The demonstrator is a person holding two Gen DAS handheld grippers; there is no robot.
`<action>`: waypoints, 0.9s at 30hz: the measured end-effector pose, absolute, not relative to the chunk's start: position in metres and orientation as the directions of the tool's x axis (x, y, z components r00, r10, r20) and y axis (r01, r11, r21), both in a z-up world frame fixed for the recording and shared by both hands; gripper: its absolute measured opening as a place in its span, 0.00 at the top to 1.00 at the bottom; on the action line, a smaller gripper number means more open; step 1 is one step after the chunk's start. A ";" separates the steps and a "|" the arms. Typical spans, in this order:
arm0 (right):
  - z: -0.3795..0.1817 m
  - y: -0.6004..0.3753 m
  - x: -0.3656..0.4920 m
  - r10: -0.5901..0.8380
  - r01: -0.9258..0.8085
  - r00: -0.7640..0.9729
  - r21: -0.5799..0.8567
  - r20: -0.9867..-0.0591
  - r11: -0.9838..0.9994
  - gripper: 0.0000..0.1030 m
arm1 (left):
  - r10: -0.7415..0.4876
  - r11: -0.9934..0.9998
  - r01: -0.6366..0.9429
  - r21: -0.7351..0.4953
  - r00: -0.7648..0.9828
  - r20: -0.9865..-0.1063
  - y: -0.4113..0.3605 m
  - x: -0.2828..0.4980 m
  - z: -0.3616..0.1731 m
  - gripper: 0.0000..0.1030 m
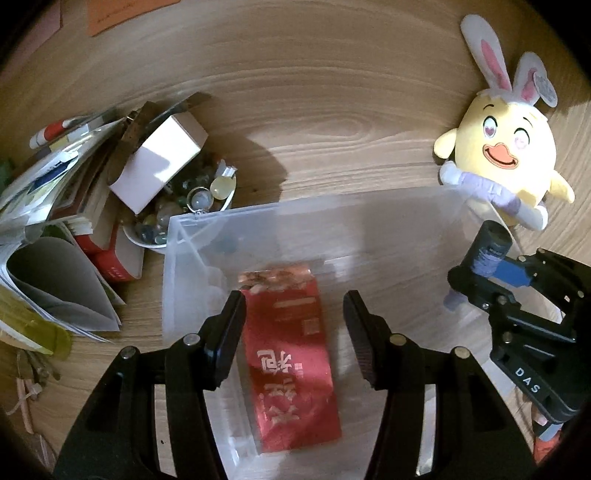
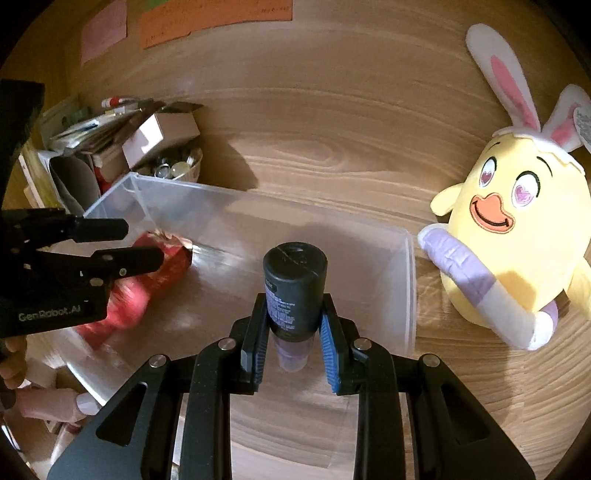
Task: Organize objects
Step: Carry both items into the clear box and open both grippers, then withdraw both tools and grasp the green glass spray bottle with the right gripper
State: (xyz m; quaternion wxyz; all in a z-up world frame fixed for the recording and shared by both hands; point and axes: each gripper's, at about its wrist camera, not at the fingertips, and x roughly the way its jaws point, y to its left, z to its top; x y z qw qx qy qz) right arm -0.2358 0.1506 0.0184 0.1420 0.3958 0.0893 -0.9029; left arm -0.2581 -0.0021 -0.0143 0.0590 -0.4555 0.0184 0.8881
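The right gripper clamps a dark cylindrical bottle upright, directly above the clear plastic bin; the left gripper hangs open over the bin's red packet.

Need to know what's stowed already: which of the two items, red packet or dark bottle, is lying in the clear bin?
The red packet lies flat on the clear bin floor between the open left tongs; the dark bottle is clamped in the right tongs.

wooden tabletop, coloured wall notes

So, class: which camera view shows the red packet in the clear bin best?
The left wrist view: the red packet lies flat, print visible, between that gripper's fingers. The right wrist view shows it blurred, partly behind the left gripper.
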 end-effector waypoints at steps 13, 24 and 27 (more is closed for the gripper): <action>0.025 0.152 -0.230 -0.169 0.294 -0.686 -0.056 -0.708 -0.954 0.44 | 0.109 -0.988 -0.150 -0.023 -0.602 -0.791 0.001 -0.245 -0.002 0.31; 0.047 0.164 -0.221 -0.218 0.283 -0.709 0.013 -0.671 -0.959 0.27 | 0.104 -0.989 -0.145 -0.012 -0.648 -0.755 -0.005 -0.218 0.026 0.20; 0.056 0.168 -0.216 -0.233 0.282 -0.718 0.032 -0.656 -0.959 0.25 | 0.104 -0.990 -0.138 -0.014 -0.670 -0.735 -0.010 -0.207 0.038 0.14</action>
